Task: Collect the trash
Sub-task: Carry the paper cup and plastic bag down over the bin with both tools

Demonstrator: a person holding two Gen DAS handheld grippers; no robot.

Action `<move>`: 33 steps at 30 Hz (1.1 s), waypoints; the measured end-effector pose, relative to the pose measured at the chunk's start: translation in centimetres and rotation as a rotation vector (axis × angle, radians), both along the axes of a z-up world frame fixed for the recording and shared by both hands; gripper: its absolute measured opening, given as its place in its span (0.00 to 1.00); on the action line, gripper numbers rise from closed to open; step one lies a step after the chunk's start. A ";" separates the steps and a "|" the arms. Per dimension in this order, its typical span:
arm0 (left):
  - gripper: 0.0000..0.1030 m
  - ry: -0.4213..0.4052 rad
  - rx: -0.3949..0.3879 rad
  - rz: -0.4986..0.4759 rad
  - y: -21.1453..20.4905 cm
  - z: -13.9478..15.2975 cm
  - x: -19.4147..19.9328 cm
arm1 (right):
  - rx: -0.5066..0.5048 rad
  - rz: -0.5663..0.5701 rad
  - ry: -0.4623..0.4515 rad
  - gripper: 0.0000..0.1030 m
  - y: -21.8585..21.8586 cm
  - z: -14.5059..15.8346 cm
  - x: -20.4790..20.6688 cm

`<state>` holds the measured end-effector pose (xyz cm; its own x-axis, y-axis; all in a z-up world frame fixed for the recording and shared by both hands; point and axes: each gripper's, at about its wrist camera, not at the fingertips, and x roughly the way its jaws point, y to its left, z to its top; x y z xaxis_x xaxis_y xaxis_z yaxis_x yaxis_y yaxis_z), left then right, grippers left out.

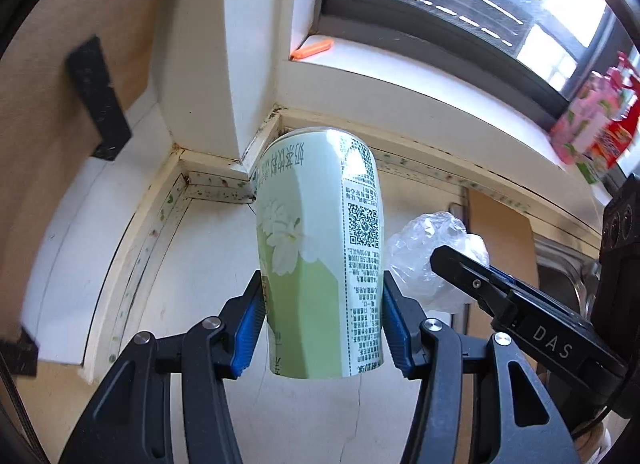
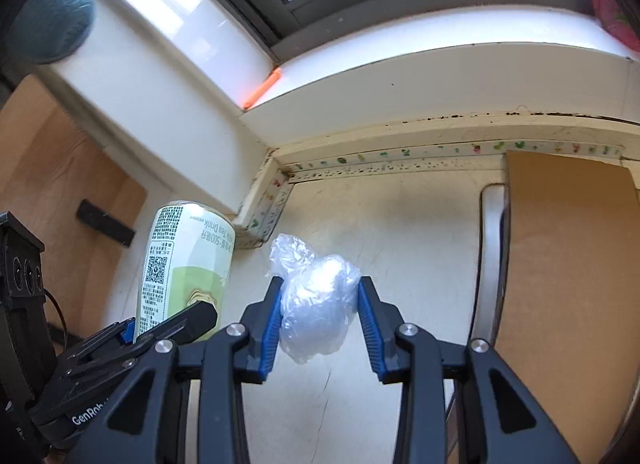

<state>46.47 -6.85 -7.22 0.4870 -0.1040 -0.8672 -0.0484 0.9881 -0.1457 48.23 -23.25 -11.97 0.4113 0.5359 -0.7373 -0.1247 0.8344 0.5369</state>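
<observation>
A pale green drink can [image 1: 316, 248] with a white flower and a QR code is clamped between the blue pads of my left gripper [image 1: 323, 320], lifted off the white counter [image 1: 192, 264]. The same can [image 2: 180, 264] shows at the left in the right wrist view, held by the left gripper's fingers [image 2: 192, 320]. My right gripper [image 2: 318, 316] is shut on a crumpled ball of clear plastic wrap [image 2: 316, 304], also held above the counter. That plastic ball [image 1: 424, 248] and a right-gripper finger [image 1: 472, 276] appear to the right of the can in the left wrist view.
The counter corner [image 2: 276, 183] meets a white wall and a window sill with an orange stick [image 1: 312, 49]. A brown cardboard sheet [image 2: 568, 284] covers part of a steel sink [image 2: 490, 264] at the right. Colourful packets [image 1: 596, 127] sit on the sill.
</observation>
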 end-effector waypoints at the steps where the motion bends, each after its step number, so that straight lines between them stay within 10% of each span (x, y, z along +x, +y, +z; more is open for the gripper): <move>1: 0.51 -0.012 0.003 -0.014 -0.1 0.7 -1.1 | 0.002 -0.001 -0.005 0.35 -0.1 0.5 -0.8; 33: 0.51 -0.242 -0.002 -0.307 3.9 13.2 -33.8 | -0.048 -0.136 -0.196 0.35 3.7 15.6 -32.8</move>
